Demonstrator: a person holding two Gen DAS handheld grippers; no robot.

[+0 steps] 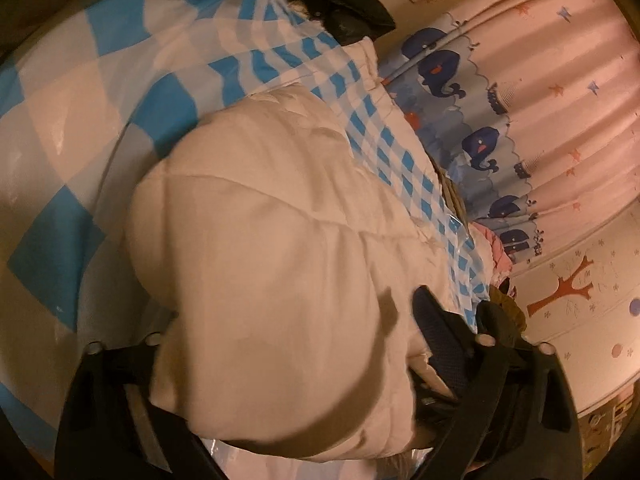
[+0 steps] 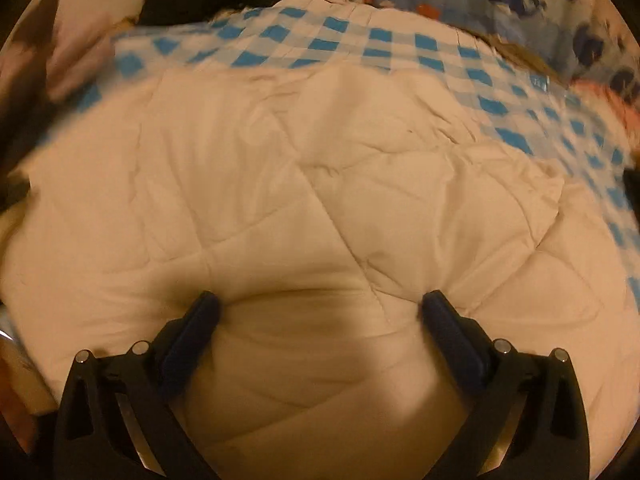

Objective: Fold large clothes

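Cream quilted jacket lies bunched on blue-check sheet of the bed. Left tongs spread wide w/ a thick fold between the fingers – can't tell if pads press it. Right tongs open wide, tips dug into the padding – nothing gripped.

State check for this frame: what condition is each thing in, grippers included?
Quilted jacket: bunched, puffy, lying on the checked cover.
Checked cover: spread flat under the jacket.
Left gripper: wide, jacket bulk between its fingers.
Right gripper: open, fingertips pressed into the jacket.
Whale curtain: hanging, drawn.
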